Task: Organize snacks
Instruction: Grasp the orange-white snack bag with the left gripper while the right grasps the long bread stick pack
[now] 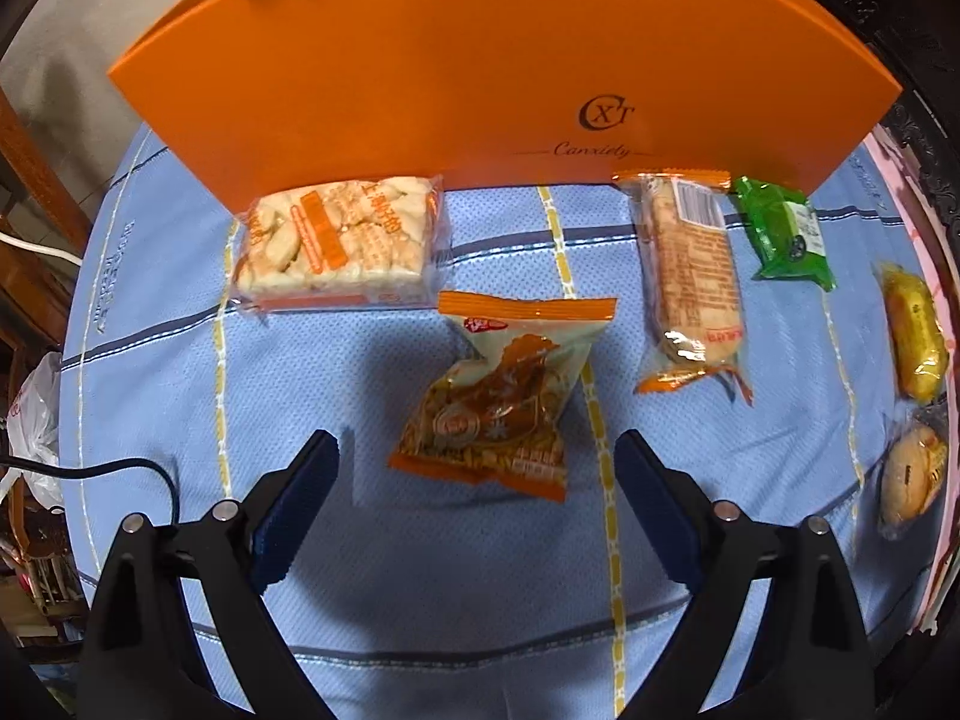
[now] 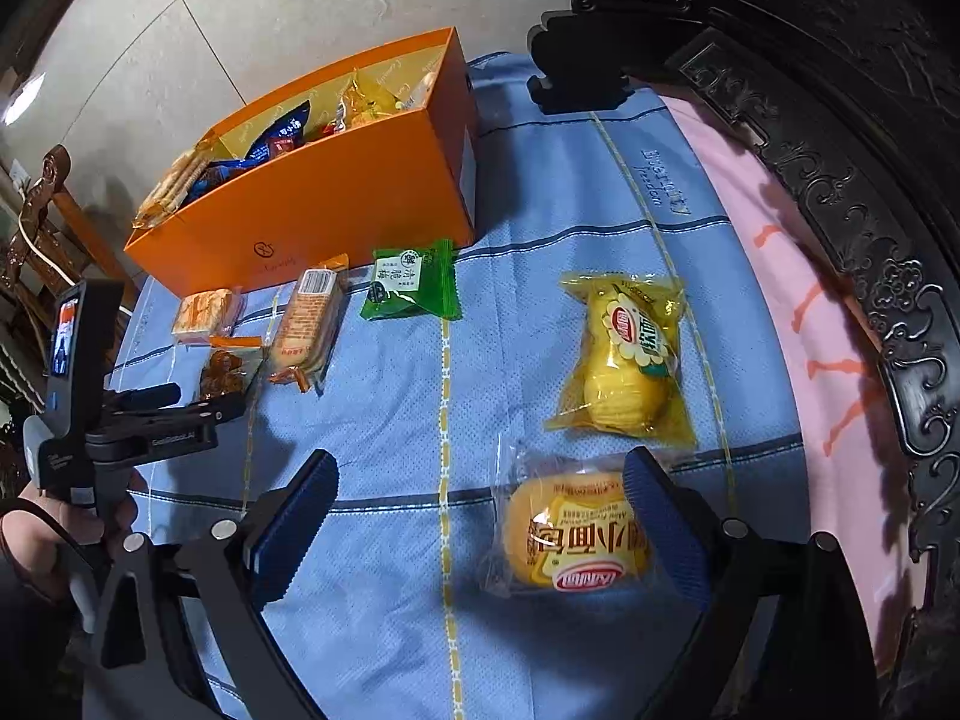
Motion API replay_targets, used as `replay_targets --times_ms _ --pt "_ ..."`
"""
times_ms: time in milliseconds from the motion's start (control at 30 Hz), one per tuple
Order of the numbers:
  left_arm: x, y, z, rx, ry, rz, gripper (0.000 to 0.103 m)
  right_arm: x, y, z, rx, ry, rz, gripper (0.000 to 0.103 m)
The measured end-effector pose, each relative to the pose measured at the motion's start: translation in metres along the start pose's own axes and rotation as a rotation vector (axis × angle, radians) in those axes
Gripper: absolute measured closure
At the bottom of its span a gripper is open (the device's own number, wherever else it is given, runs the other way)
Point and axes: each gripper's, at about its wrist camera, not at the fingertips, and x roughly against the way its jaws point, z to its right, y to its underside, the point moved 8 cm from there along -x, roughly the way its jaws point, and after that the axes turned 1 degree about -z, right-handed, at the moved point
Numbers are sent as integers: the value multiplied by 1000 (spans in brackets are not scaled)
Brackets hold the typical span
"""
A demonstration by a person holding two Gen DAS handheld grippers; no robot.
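Blue cloth (image 1: 372, 630) with stripes covers the table, and a pink cloth (image 2: 774, 252) lies along its far side by dark carved wood (image 2: 870, 192). Your snacks are spread out on the blue cloth, and the orange box (image 2: 336, 204) stands at the back with many snacks already inside.

Your left gripper (image 1: 477, 468) is wide open and holds nothing. It hangs just in front of the orange peanut bag (image 1: 504, 402), which lies between the two fingers' lines but does not seem to touch them. To pick it up well, I think you should push forward until the puffy middle of the bag sits between the blue pads (image 1: 300, 498), then squeeze softly. Grab the fat part, not the thin crinkly edge, or it may slip out. Lift it high so it clears the box wall.

Your right gripper (image 2: 480, 516) is wide open too, and it grips nothing. The small bread pack (image 2: 576, 534) lies just inside its right finger, and the pad looks very close to the wrapper; I cannot tell if they touch. Move a bit to the right so the bun is in the middle before you close.

Other snacks wait near the box: the rice cracker pack (image 1: 342, 240), the long biscuit pack (image 1: 690, 276), the green plum pack (image 2: 414, 282) and the yellow cake pack (image 2: 624, 360).
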Motion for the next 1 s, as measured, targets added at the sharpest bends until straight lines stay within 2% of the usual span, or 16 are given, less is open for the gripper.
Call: replay_targets --times_ms 300,367,400,433,700,767,1000 --pt "-17 -10 1 3 5 2 13 -7 -5 0 8 3 -12 7" --pt "-14 -13 4 1 38 28 33 -7 -5 0 10 6 -14 7" --pt "-10 -16 2 0 34 51 54 -7 -5 0 9 5 -15 7" --pt "-6 -18 4 -6 31 56 56 -6 -5 0 8 6 -14 7" --pt "28 -12 -7 36 89 87 58 -7 -3 -7 1 -4 -26 7" --pt "34 -7 -14 53 93 91 58 -11 -7 -20 3 -22 -23 7" --pt "44 15 -40 110 85 95 58 -49 -36 -101 129 -56 -18 7"
